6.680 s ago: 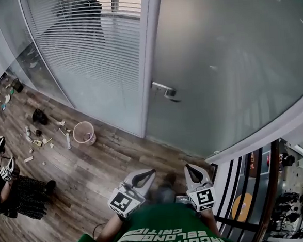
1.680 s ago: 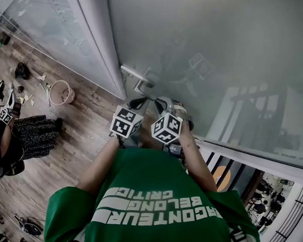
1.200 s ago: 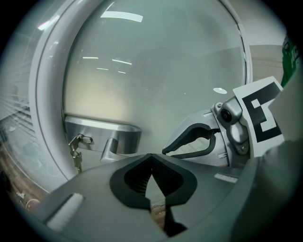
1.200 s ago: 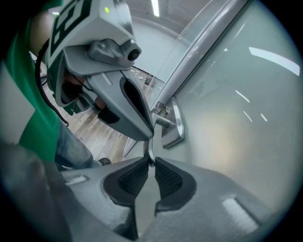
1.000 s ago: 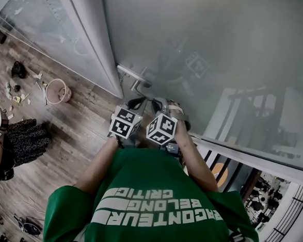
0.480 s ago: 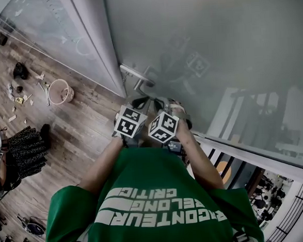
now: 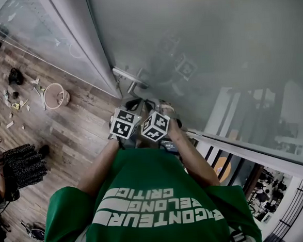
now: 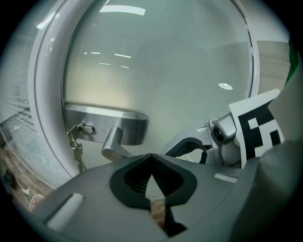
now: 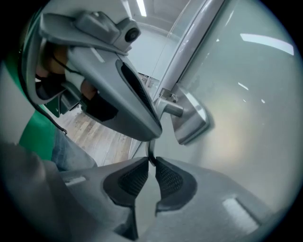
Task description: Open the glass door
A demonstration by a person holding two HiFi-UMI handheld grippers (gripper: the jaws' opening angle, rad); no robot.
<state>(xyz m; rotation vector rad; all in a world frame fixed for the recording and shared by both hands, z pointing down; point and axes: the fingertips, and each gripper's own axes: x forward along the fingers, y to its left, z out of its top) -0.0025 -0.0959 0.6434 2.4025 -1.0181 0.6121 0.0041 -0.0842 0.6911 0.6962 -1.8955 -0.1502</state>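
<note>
Two sets of jaws clenched: left gripper (image 8: pixel 150 158) and right gripper (image 9: pixel 150 163) hover near the glass door (image 8: pixel 180 71) lever handle (image 8: pixel 113 145) (key (image 8: pixel 75 150) beside it).

1 glass door (image 7: pixel 213 46), 1 handle (image 7: pixel 129 77), 1 bucket (image 7: pixel 55 96), 2 grippers (image 7: pixel 135 103) (image 7: pixel 165 107)

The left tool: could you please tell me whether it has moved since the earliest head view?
Yes. The left tool has come up to the door handle and is now just below it.

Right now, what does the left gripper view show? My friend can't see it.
The left gripper, jaws shut and empty, points at a silver door handle on the frosted glass door. A key hangs beside it.
</note>
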